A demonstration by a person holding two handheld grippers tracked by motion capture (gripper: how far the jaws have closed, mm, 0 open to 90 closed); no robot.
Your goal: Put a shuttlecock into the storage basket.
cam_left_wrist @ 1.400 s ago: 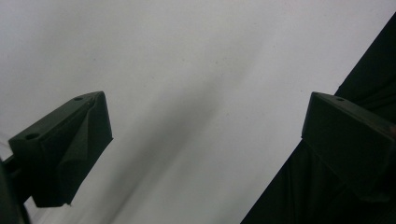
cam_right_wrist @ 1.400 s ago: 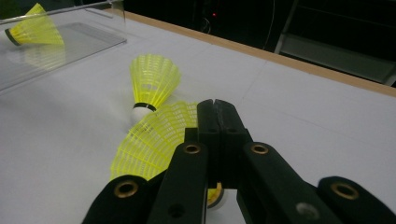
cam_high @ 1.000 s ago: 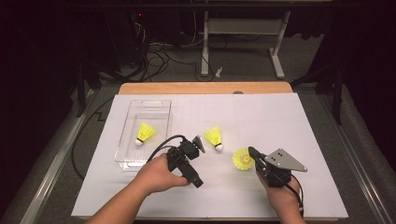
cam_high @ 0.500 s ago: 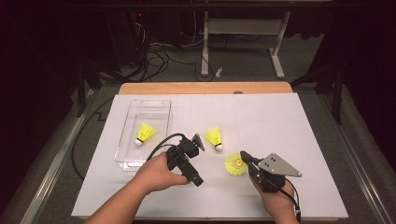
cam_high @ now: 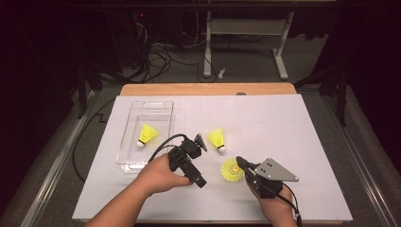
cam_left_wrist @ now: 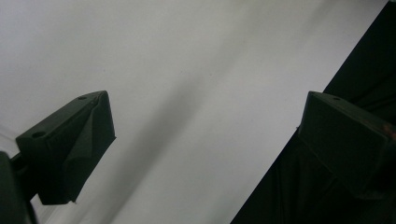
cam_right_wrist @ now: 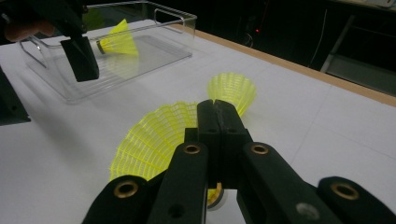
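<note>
Wide white paper-covered surface with a wooden edge along the far side, dark floor and cables beyond.

Clear plastic rectangular tray at the left part of the surface, seen again in the right claw view; inside it, 1 yellow mesh shuttlecock with a white cork tip, lying on its side with the tip toward the near end of the tray.

2 forearms in from the near edge. Left hand wrapped around the black left claw, just beside the tray's near right corner; jaws standing well apart in the left claw view, with bare white surface between them and nothing gripped.

Right hand low at the near edge, bearing the black right claw with its grey 3-cornered plate on top. Jaws pressed together in the right claw view, clamped on the rim of the skirt of a second yellow mesh shuttlecock, its open skirt facing up toward the high view and its cork end low, near the surface. Same shuttlecock large at the foot of the right claw view.

Third yellow mesh shuttlecock with white cork tip lying free on the surface between the 2 claws, a little farther from the person, touched by neither.
</note>
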